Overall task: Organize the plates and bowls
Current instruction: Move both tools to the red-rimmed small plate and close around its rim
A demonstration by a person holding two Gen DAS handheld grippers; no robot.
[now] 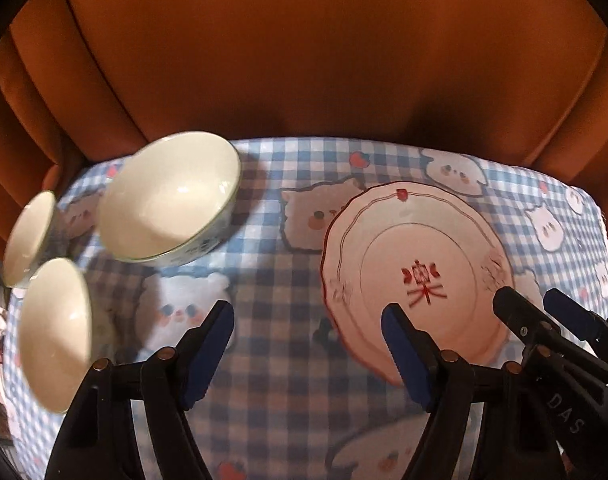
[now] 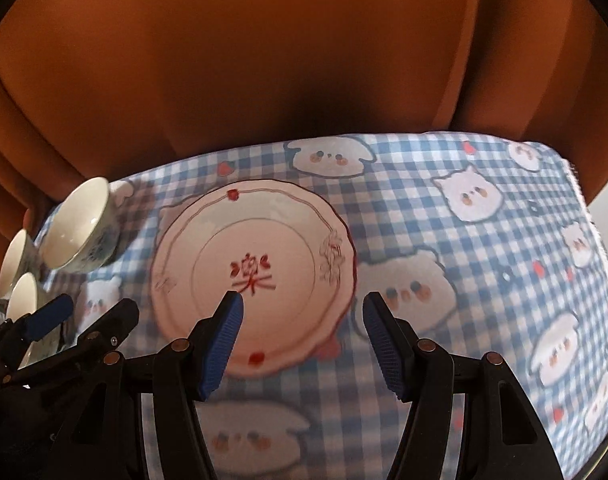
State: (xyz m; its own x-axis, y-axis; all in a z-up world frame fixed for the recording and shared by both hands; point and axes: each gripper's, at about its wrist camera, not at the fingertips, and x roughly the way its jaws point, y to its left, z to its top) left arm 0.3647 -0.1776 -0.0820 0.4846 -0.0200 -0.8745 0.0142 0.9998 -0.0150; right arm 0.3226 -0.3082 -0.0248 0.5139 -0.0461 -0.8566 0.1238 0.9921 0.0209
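Note:
A white scalloped plate [image 1: 416, 240] [image 2: 264, 232] with a red rim and a red character in its middle lies flat on the checked tablecloth. Three cream bowls stand at the left: a large one [image 1: 168, 196] [image 2: 76, 220] at the back and two smaller ones [image 1: 28, 236] [image 1: 54, 332] nearer. My left gripper [image 1: 307, 308] [image 2: 98, 304] hangs open over bare cloth between the bowls and the plate. My right gripper [image 2: 303, 300] [image 1: 530, 298] hangs open over the plate's near right rim. Neither holds anything.
The blue and white checked tablecloth [image 2: 484, 280] with cartoon animal faces covers the table. Its far edge meets an orange curtain [image 1: 304, 60]. The table's right edge [image 2: 600, 240] drops off at the far right. Some clutter shows past the left edge.

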